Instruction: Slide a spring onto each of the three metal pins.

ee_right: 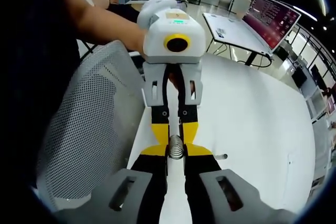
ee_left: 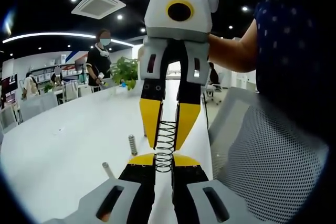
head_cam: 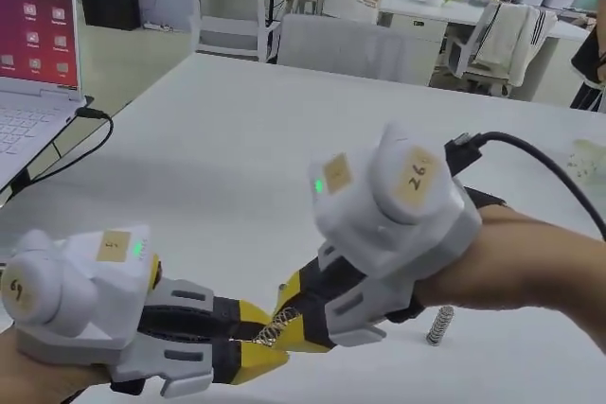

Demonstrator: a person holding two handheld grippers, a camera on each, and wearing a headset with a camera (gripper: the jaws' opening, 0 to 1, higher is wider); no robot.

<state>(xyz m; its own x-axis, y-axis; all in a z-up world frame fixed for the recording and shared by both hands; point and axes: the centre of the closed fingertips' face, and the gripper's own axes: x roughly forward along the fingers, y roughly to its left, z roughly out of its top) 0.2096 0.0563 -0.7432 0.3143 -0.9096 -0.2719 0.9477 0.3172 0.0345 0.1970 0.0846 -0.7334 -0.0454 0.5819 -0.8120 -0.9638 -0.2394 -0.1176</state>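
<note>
**Fig.** Two grippers meet tip to tip, lower centre of the head view. I hold the left gripper (head_cam: 258, 353) at lower left and the right gripper (head_cam: 292, 315) just right of it, above the white workbench (head_cam: 237, 139). One spring (head_cam: 272, 333) bridges them. The left gripper's jaws are clenched on one end, and the right gripper's yellow jaws grasp its coils from both sides. In the left gripper view, left of centre, a sprung pin (ee_left: 133, 144) stands upright, with a bare pin (ee_left: 107, 170) near it, lower left. A laptop (head_cam: 33, 54) sits upper left.
</note>
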